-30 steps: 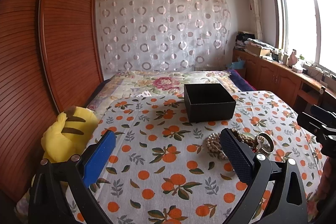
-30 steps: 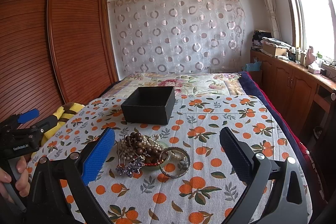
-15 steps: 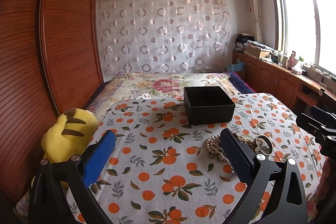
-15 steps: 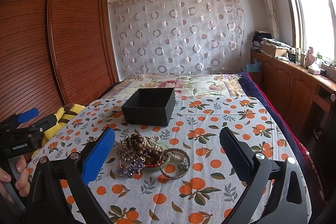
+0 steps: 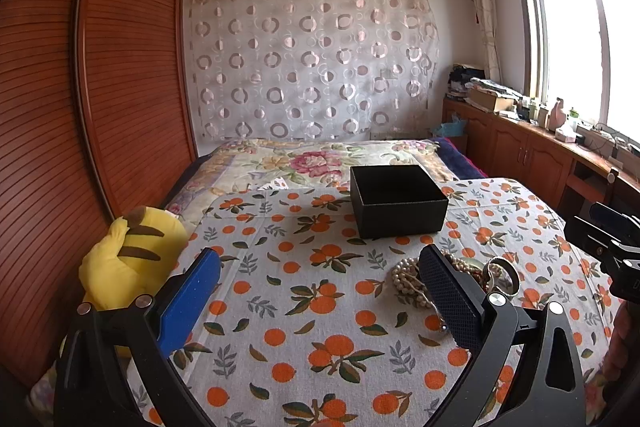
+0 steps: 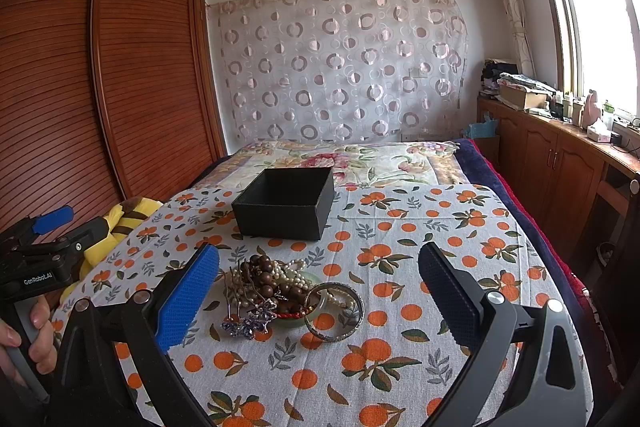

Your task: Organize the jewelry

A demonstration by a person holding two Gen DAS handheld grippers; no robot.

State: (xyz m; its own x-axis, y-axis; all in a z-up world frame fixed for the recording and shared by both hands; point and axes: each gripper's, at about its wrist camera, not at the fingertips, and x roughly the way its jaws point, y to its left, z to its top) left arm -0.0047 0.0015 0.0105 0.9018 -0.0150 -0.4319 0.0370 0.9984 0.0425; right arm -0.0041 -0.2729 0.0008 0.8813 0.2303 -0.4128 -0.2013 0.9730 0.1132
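Observation:
A pile of jewelry (image 6: 280,287) lies on the orange-print cloth: brown and pearl beads, a silver bangle (image 6: 335,311), a purple brooch (image 6: 248,323). An open black box (image 6: 285,202) stands behind it. My right gripper (image 6: 320,291) is open and empty, just in front of the pile. My left gripper (image 5: 320,287) is open and empty; the pile (image 5: 408,279) shows partly behind its right finger (image 5: 448,299), the box (image 5: 398,199) farther back. The left gripper also shows at the left edge of the right wrist view (image 6: 44,247).
A yellow plush toy (image 5: 128,263) lies at the bed's left edge beside a wooden wardrobe (image 5: 80,107). A floral quilt (image 6: 344,159) lies behind the box. Wooden cabinets (image 6: 560,167) run under the window on the right.
Both grippers have tilted up slightly, so the bed and jewelry sit lower in view. Neither has opened, shut or touched anything.

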